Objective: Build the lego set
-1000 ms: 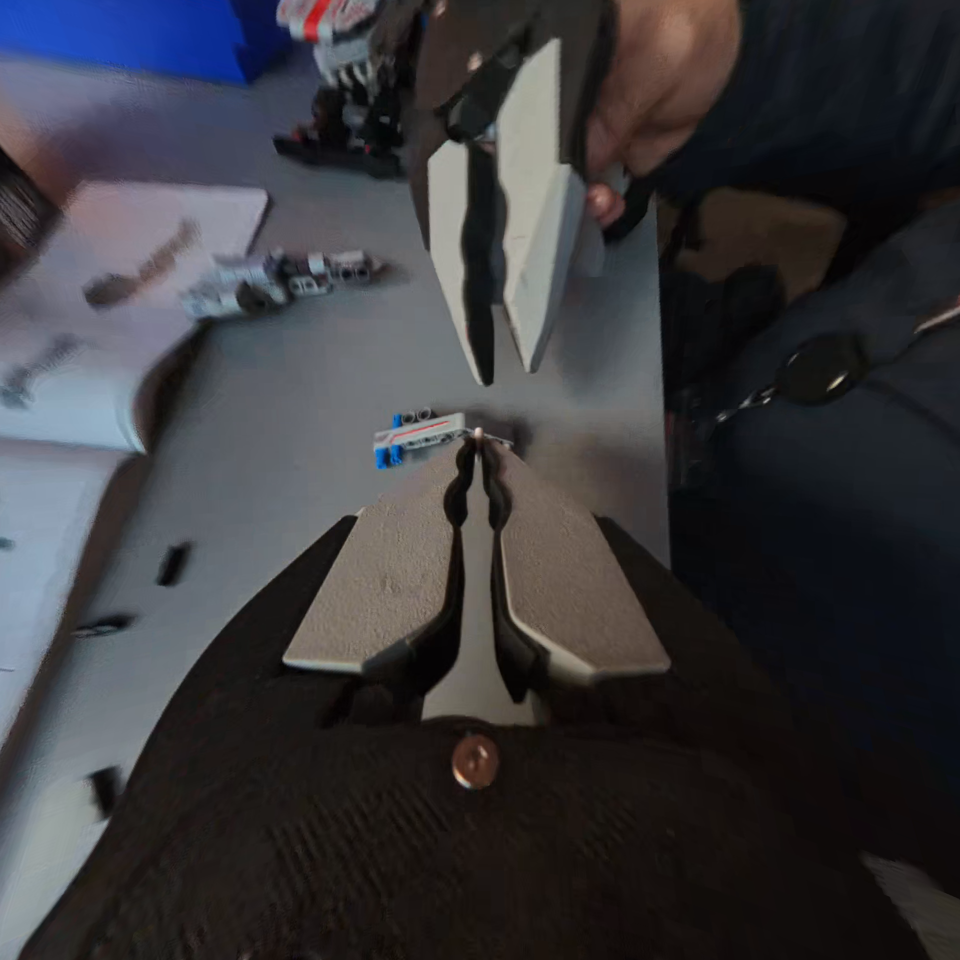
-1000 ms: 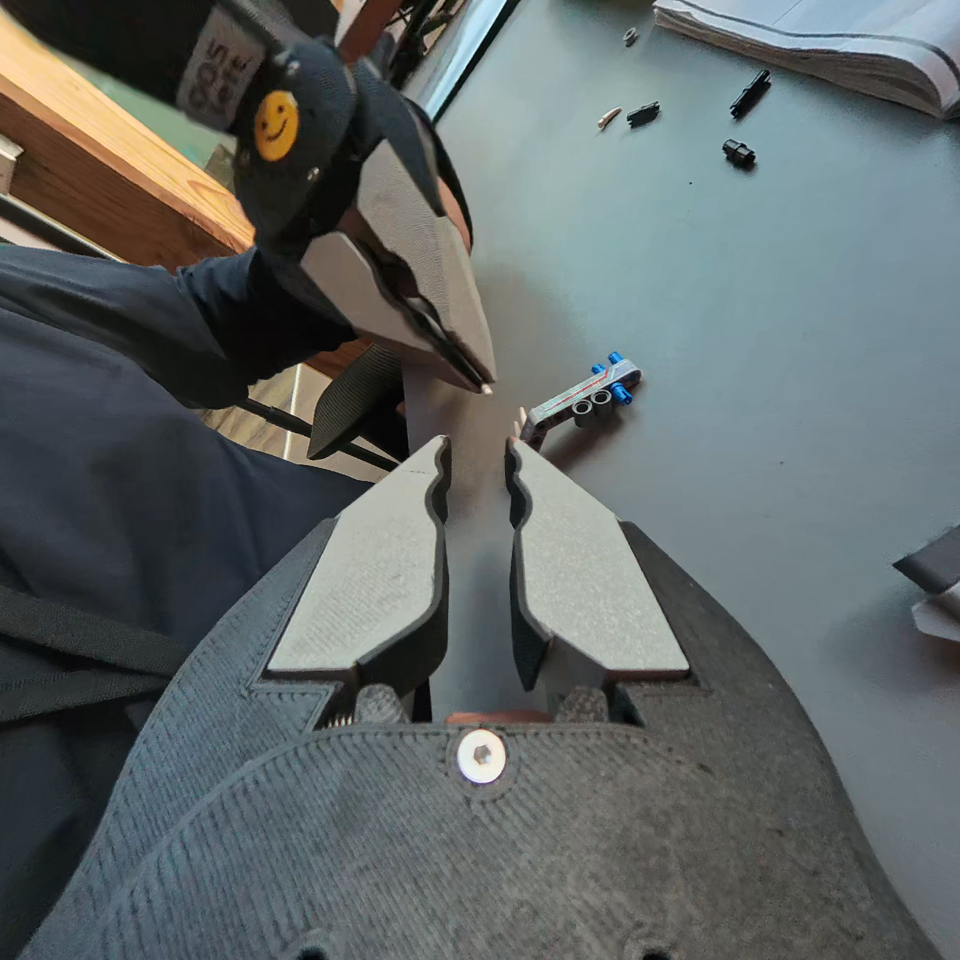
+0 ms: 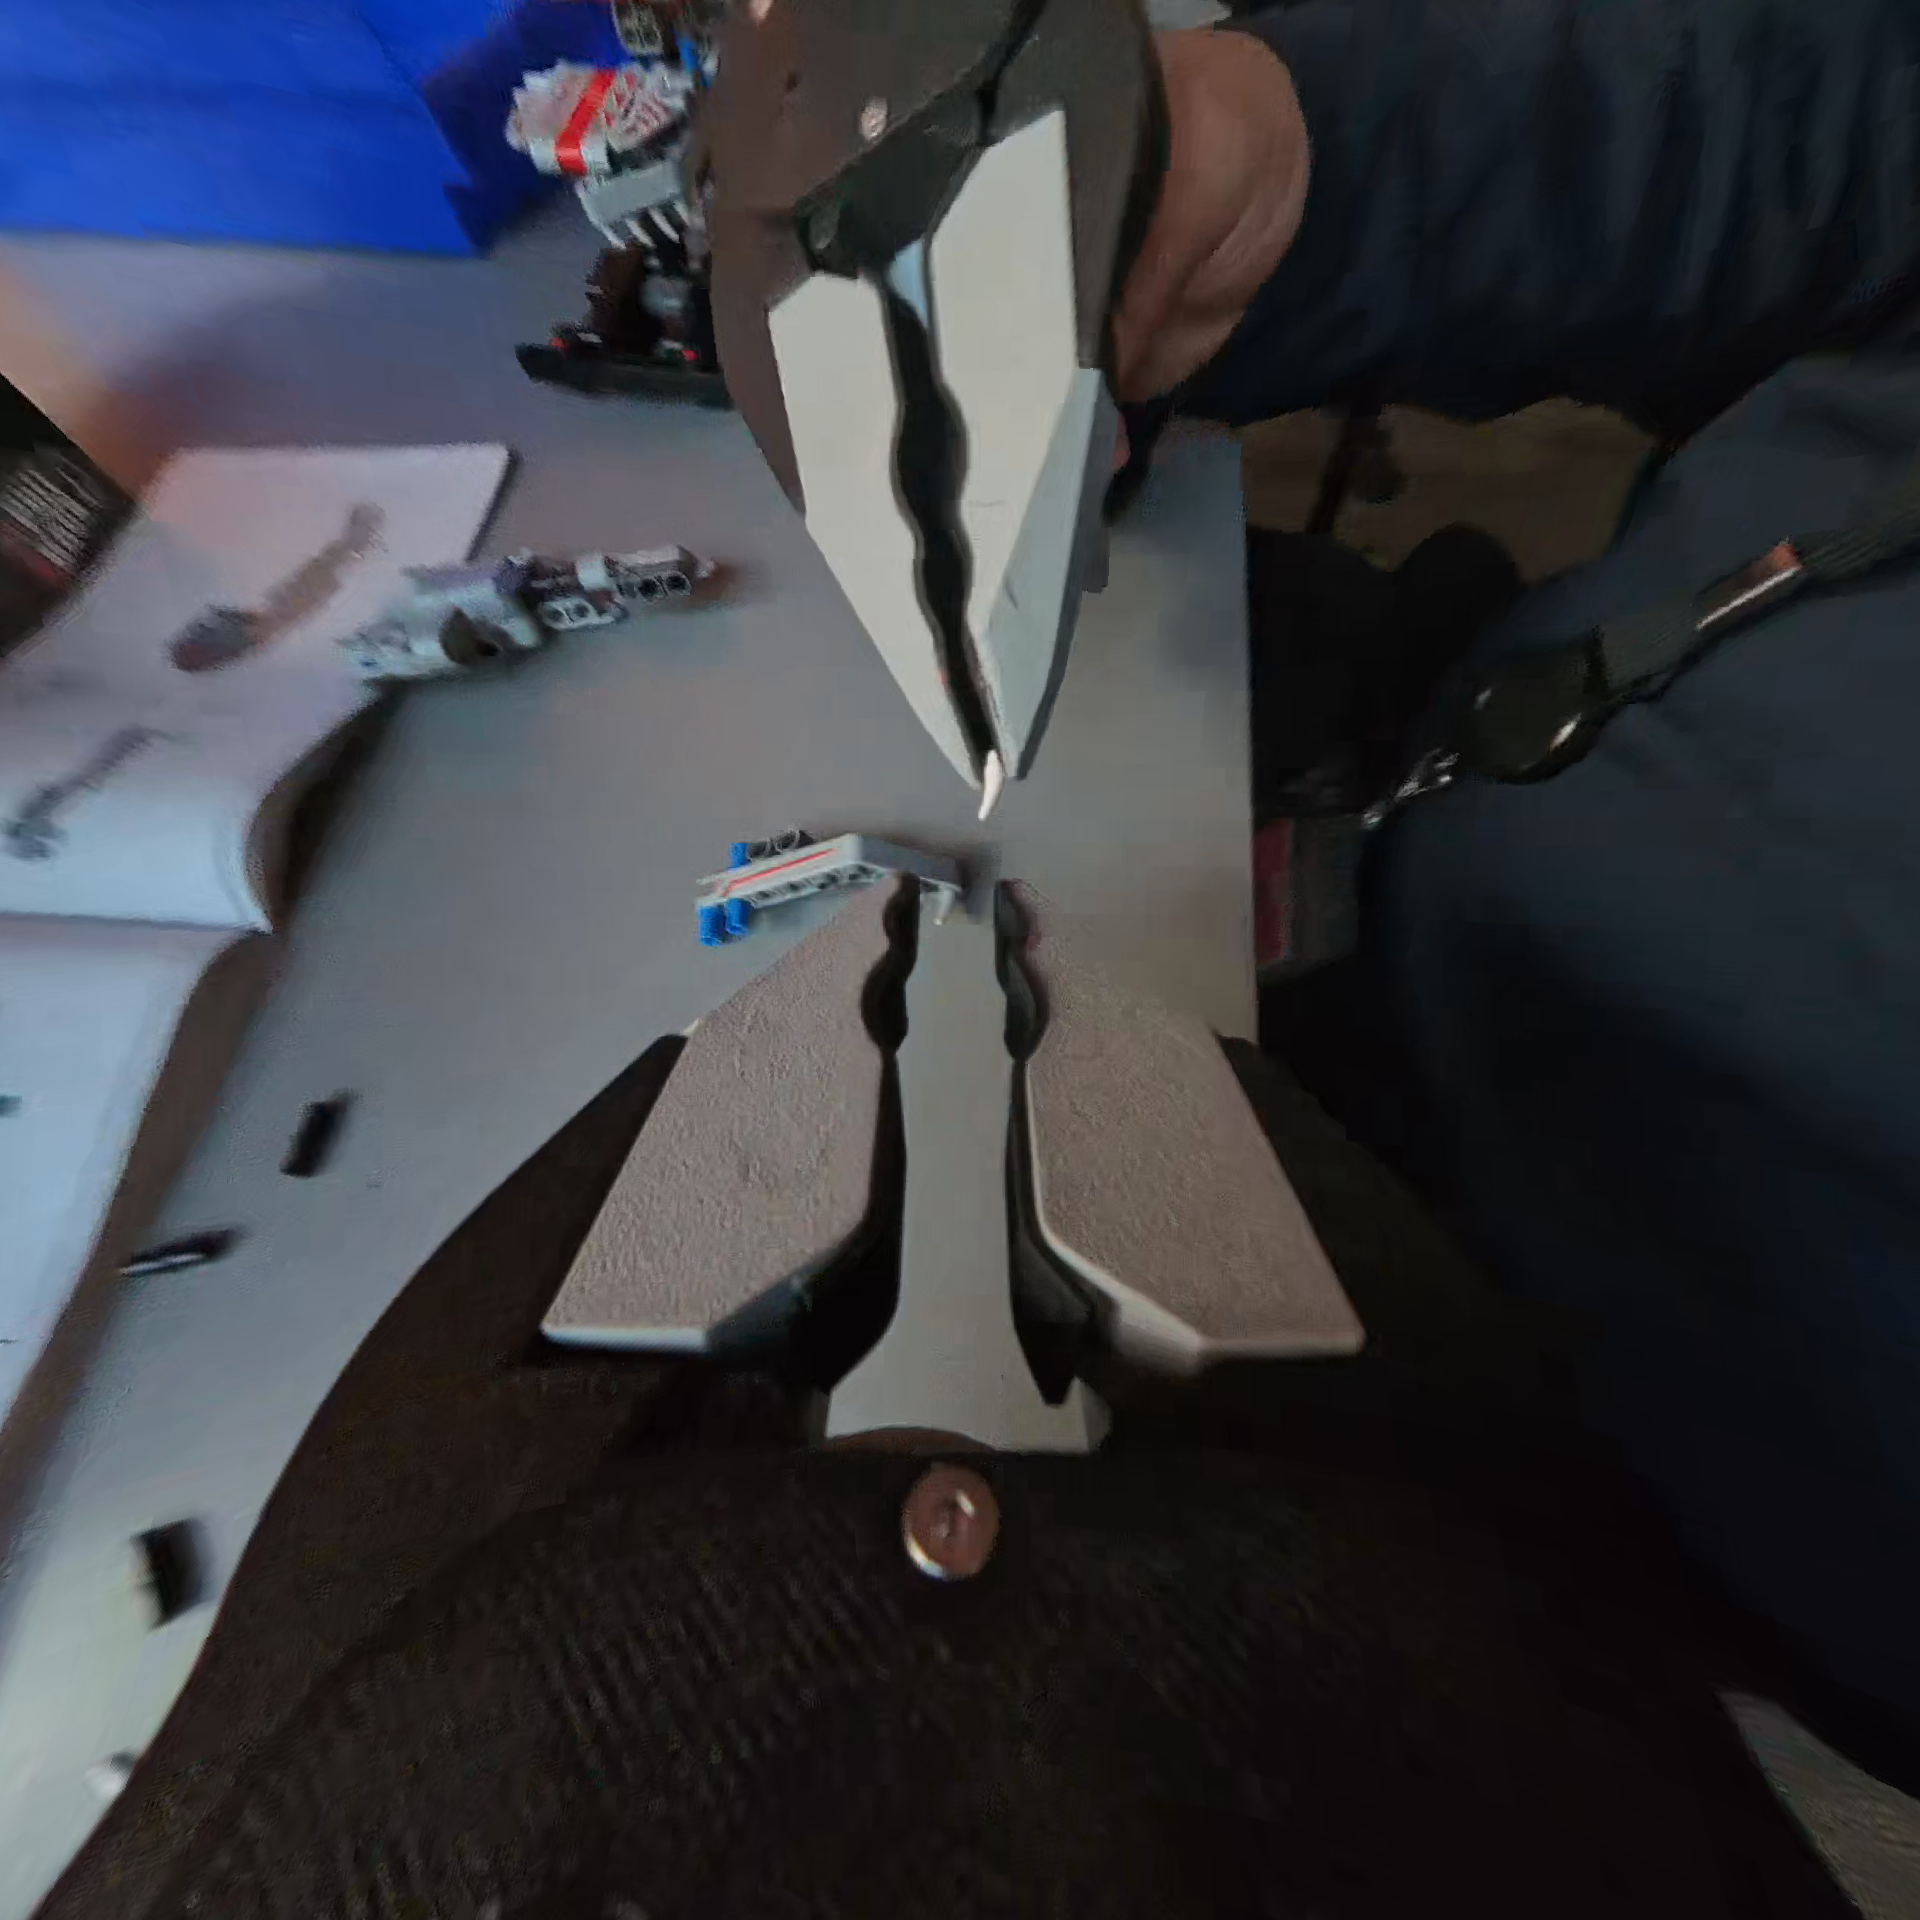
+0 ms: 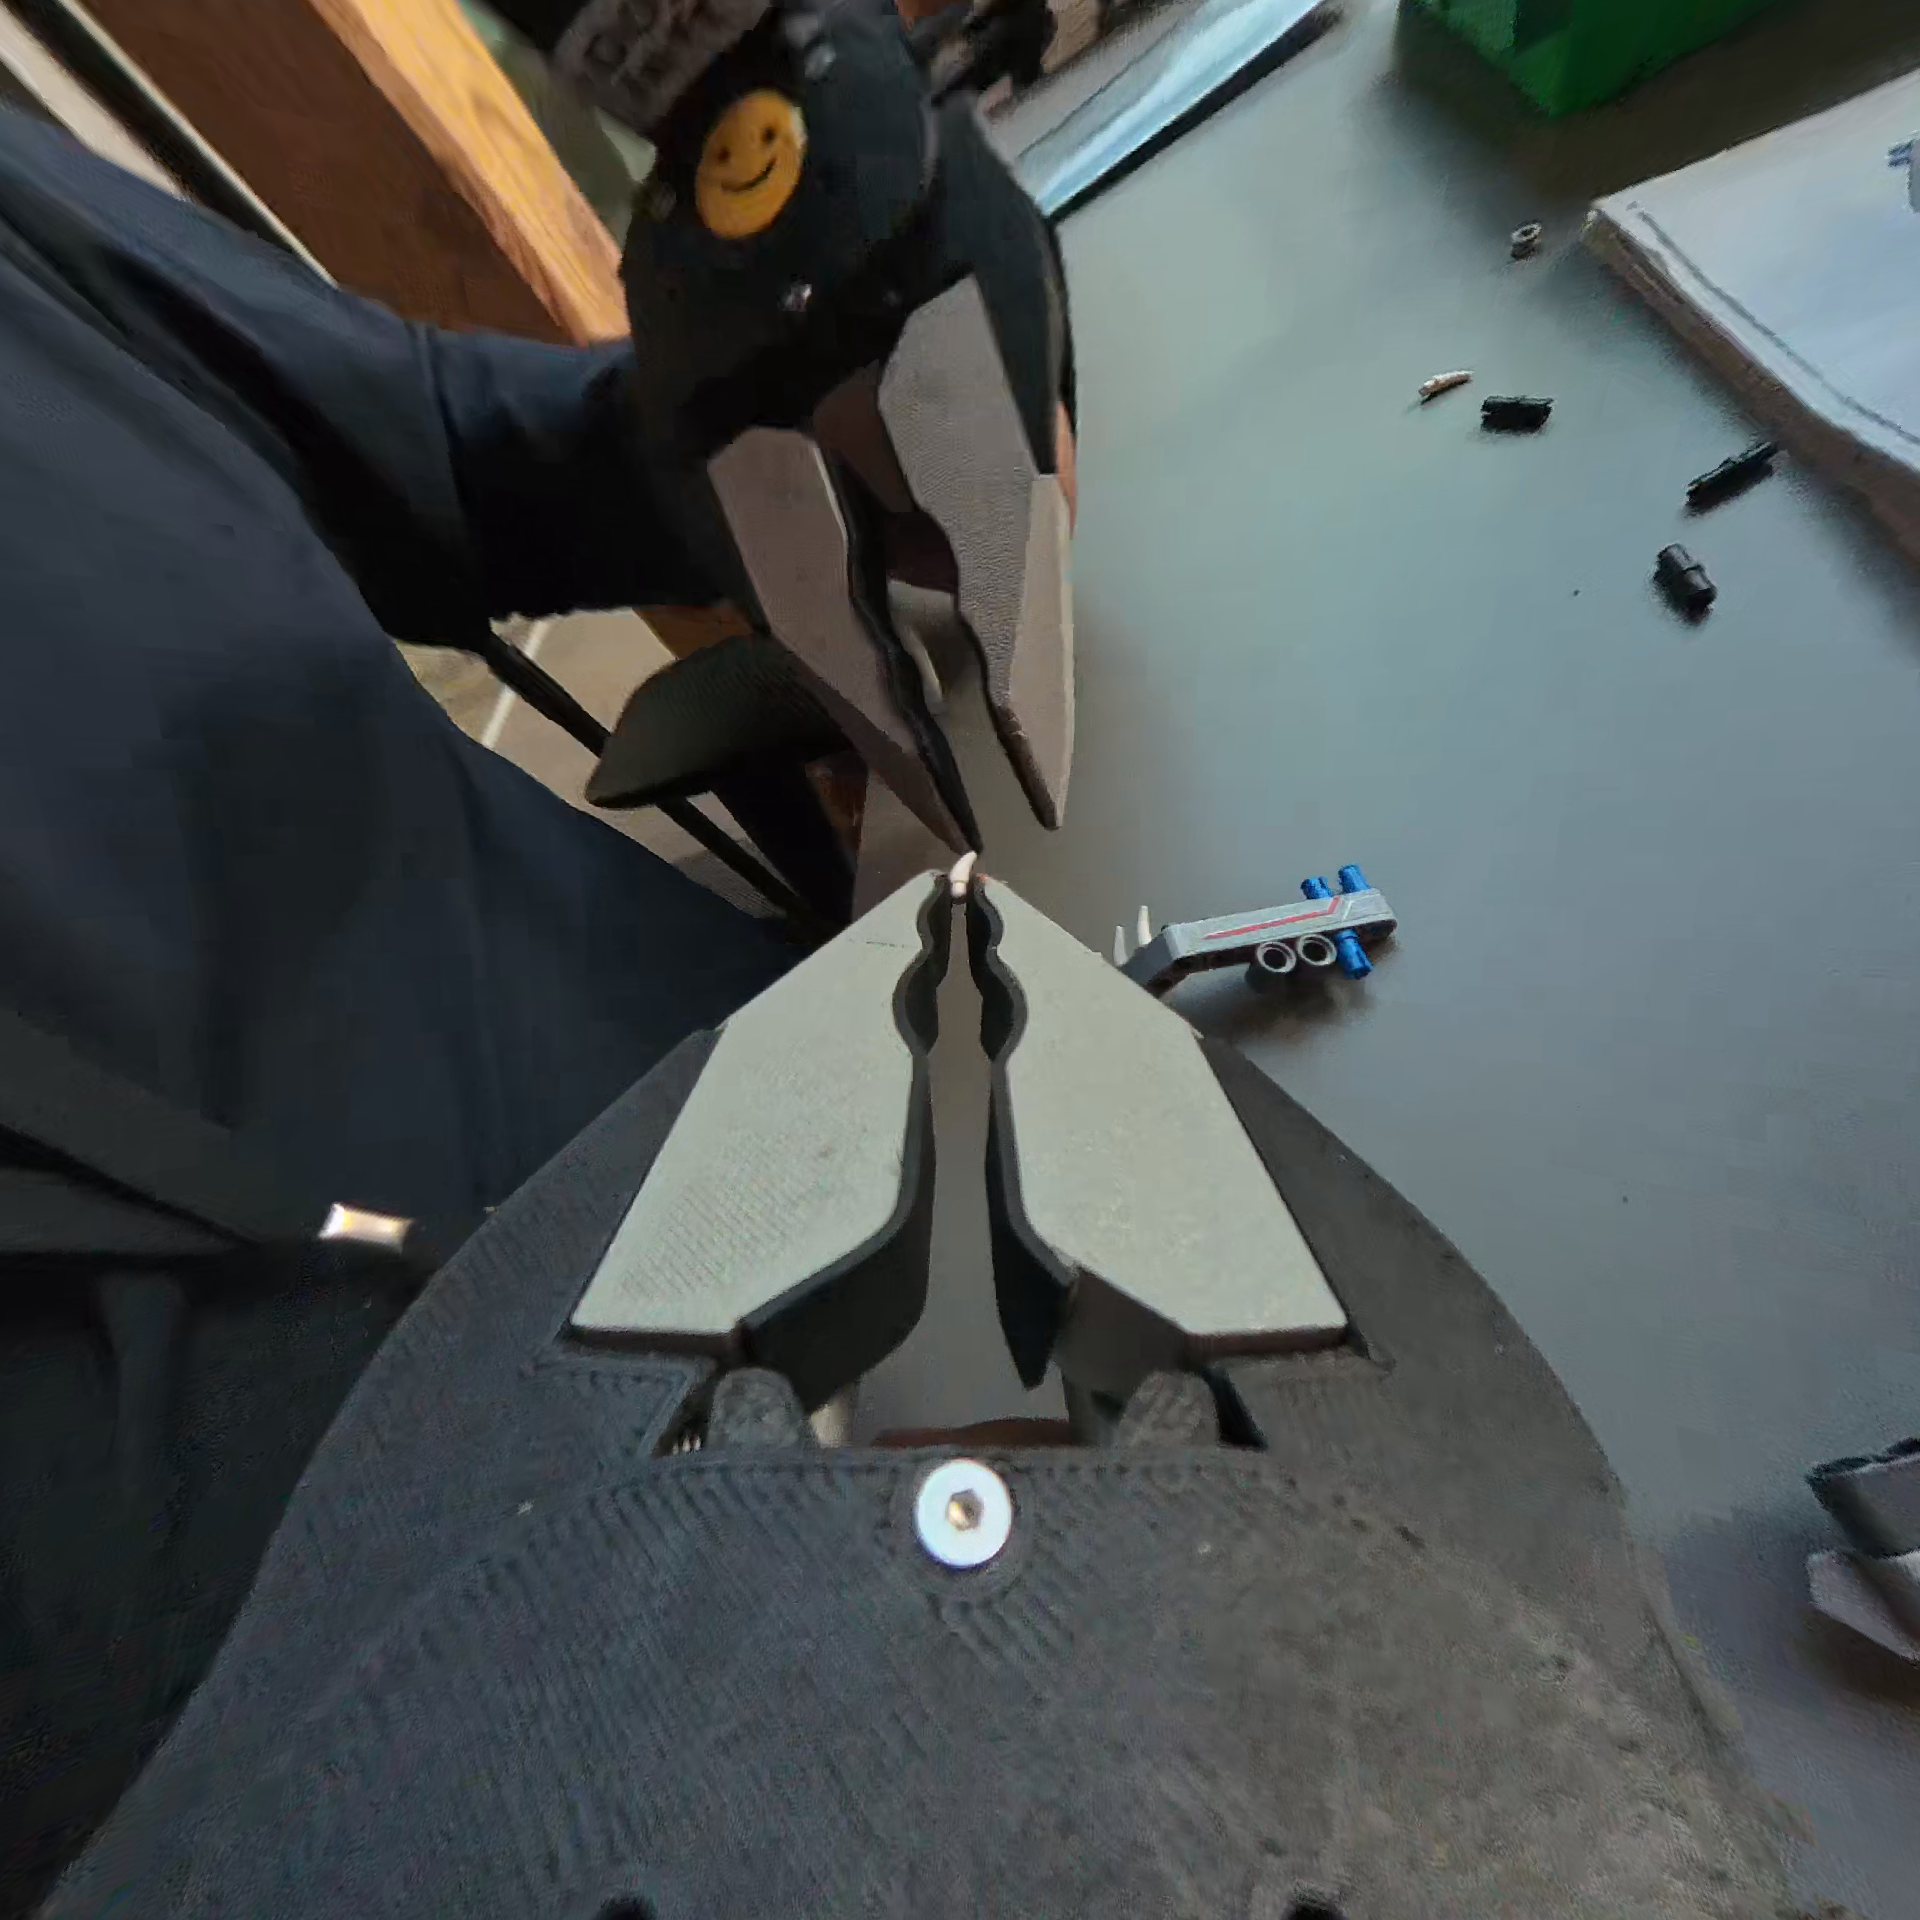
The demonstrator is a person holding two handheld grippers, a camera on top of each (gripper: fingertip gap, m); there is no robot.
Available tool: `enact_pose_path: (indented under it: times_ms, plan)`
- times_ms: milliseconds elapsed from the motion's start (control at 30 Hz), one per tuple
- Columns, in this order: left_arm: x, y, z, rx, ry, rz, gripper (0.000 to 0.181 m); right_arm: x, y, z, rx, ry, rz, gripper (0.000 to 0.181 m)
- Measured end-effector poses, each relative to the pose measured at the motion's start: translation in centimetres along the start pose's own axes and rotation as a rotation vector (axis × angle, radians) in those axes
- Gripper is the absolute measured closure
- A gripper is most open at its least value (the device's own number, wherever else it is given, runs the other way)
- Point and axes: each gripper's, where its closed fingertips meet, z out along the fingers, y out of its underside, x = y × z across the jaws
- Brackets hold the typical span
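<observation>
A small white tooth-shaped piece [image 4: 962, 871] is pinched at the tips of my right gripper [image 4: 961, 888], which is shut on it just above the grey table [image 4: 1455, 727]. It also shows in the left wrist view [image 3: 989, 798], poking out of the right gripper [image 3: 992, 771]. My left gripper [image 3: 953, 888] is open with a narrow gap and empty, tip to tip with the right one; it also shows in the right wrist view [image 4: 1010, 826]. A grey beam with a red stripe and blue pins [image 4: 1268, 925] lies on the table beside both grippers [image 3: 821, 873].
An open instruction booklet [image 3: 208, 644] lies at the left, with a small grey sub-assembly [image 3: 520, 613] on its edge. A larger model [image 3: 634, 208] stands in front of a blue bin [image 3: 208, 104]. Loose black pins [image 4: 1517, 410] lie near the booklet [image 4: 1787, 312]. The person sits at the table edge [image 3: 1247, 727]. Left and right tips are no more than a few centimetres apart.
The white piece passed from my left gripper to my right. The left gripper opened and let go; the right gripper closed on the piece.
</observation>
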Motion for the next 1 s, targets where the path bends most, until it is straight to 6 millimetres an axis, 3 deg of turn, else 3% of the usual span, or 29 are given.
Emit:
enact_pose_path:
  times_ms: [233, 600, 1000]
  plan:
    - [0.6, 0.3, 0.5, -0.011, 0.188, -0.26, 0.174, 0.2, 0.1, 0.1, -0.076, 0.111, -0.272, 0.181]
    - [1.4, -0.6, 0.7, 0.039, 0.296, -0.389, 0.175, -0.2, 0.5, 0.1, -0.061, 0.151, -0.411, 0.181]
    - [2.8, -2.6, -0.1, 0.149, 0.44, -0.506, 0.176, -1.9, 0.0, 0.0, -0.025, 0.24, -0.707, 0.181]
